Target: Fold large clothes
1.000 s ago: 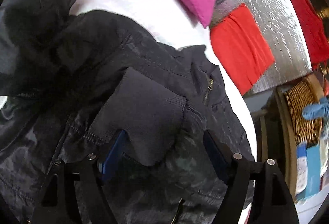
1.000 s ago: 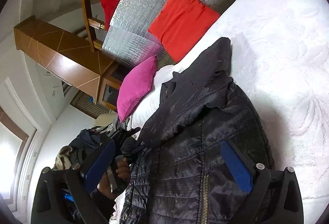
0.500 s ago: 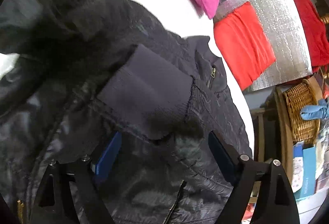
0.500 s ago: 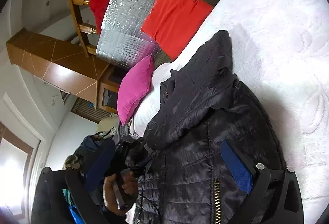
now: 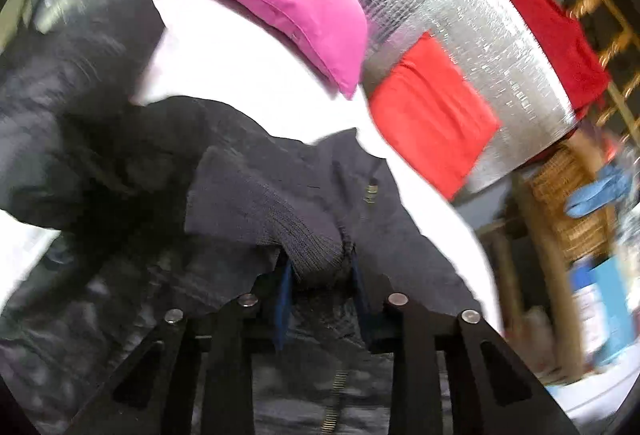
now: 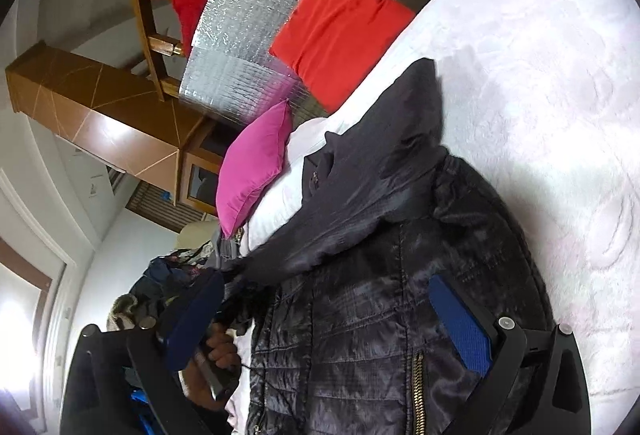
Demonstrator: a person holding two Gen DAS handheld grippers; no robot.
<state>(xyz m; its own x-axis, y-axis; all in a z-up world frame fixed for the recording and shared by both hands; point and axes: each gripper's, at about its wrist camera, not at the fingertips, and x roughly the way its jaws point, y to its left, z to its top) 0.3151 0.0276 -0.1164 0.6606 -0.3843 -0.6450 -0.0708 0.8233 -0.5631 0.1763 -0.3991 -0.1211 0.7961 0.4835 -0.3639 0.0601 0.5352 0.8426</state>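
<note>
A black quilted jacket lies spread on the white bed. Its dark knitted sleeve cuff is folded over the jacket's body. My left gripper has its jaws closing, and the blue pads squeeze the bunched end of the cuff between them. In the right wrist view the jacket runs up the bed with its zip towards me. My right gripper hovers open over the jacket's body, gripping nothing. A hand shows behind its left finger.
A pink pillow and a red pillow rest at the bed's head against a silver foil mat. A wicker basket stands beside the bed. A heap of clothes lies past the bed's left side.
The left gripper's jaws went from wide apart to pinching the cuff, and the view lifted and tipped up towards the pillows. The right gripper's view barely shifted.
</note>
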